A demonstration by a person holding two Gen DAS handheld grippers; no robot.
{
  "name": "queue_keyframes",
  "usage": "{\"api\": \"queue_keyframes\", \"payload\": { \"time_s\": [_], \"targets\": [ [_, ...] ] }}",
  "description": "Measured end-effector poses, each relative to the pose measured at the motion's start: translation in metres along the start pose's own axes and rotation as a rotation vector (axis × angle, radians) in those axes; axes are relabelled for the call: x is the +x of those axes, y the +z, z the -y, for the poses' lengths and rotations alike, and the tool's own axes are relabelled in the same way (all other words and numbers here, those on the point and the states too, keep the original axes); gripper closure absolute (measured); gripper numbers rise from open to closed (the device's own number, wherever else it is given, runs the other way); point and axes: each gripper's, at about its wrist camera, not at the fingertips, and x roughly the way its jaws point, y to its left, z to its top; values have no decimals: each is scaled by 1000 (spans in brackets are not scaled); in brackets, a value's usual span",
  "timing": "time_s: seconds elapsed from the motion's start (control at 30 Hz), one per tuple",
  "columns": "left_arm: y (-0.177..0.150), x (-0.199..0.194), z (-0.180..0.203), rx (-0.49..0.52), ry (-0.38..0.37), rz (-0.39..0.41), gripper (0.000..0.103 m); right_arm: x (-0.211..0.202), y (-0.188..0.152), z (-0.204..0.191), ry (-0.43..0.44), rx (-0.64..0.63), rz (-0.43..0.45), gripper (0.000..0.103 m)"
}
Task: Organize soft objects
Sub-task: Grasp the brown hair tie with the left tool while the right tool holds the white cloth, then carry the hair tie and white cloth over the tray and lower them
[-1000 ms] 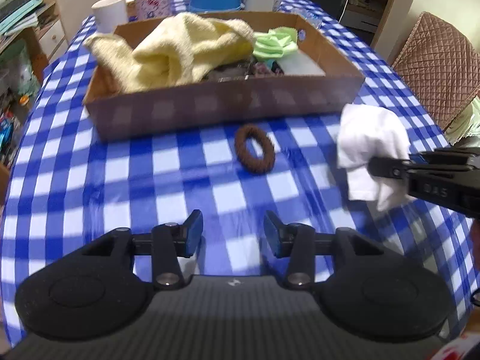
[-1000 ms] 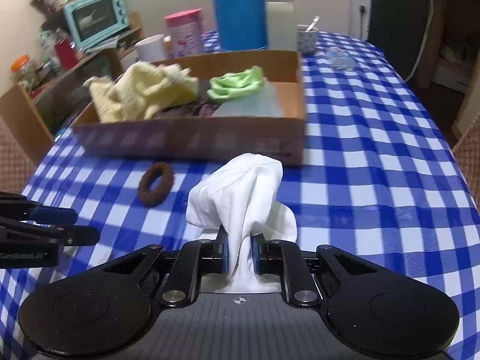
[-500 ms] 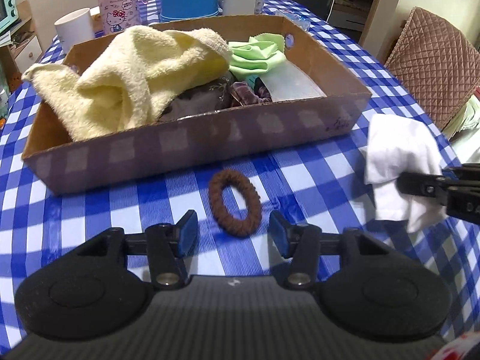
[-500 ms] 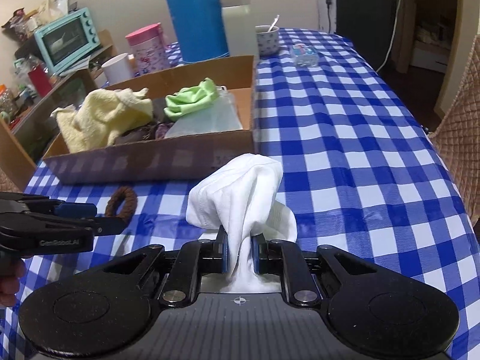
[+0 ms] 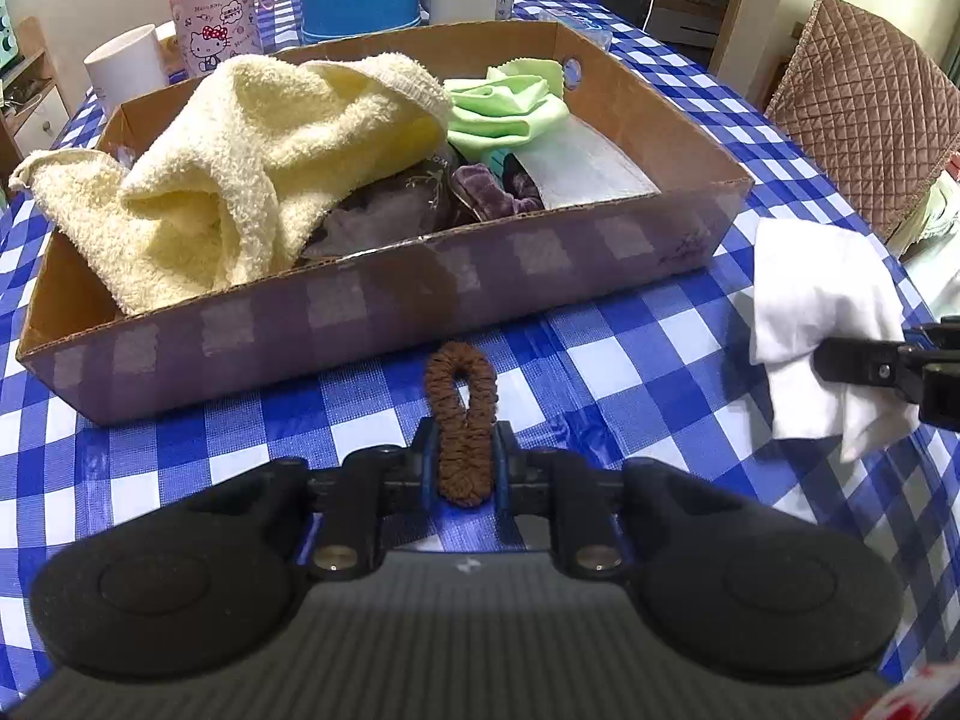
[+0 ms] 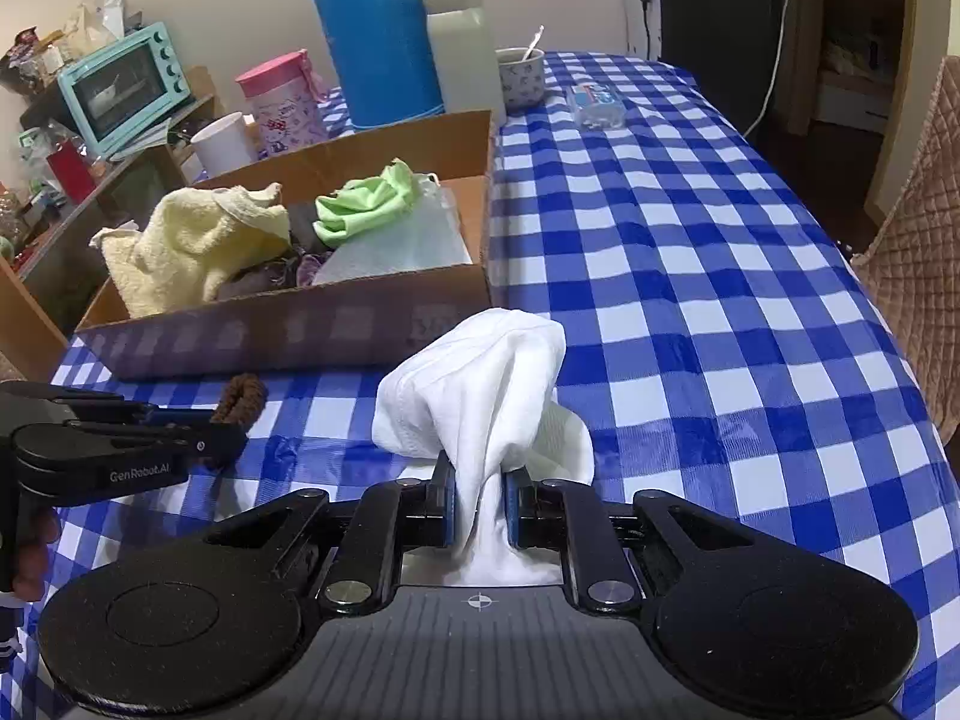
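Moved: left gripper (image 5: 462, 456) came forward since a second ago; its jaws are closing on the brown ribbed scrunchie (image 5: 461, 414), squeezed to a narrow loop, lower centre.
Right gripper (image 6: 478, 501): tilted downward, pinching the crumpled white cloth (image 6: 480, 384) at centre.
Box: shallow cardboard tray (image 5: 360, 312), upper left, holding the fluffy yellow towel (image 5: 240, 168).
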Motion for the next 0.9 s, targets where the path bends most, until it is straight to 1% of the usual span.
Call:
{"api": "queue_keyframes", "payload": {
  "time_s": [0.33, 0.47, 0.67, 0.9],
  "targets": [
    [-5, -21, -4, 1, 2, 8, 87, -10, 8, -8, 27, -24, 30, 88],
    [-7, -36, -8, -7, 7, 27, 87, -18, 12, -12, 42, -33, 47, 88],
    [-7, -72, -20, -24, 31, 84, 87, -34, 26, -21, 88, -60, 101, 88],
    [11, -107, -38, -39, 71, 175, 88, -40, 56, -34, 162, -80, 159, 88]
  ]
}}
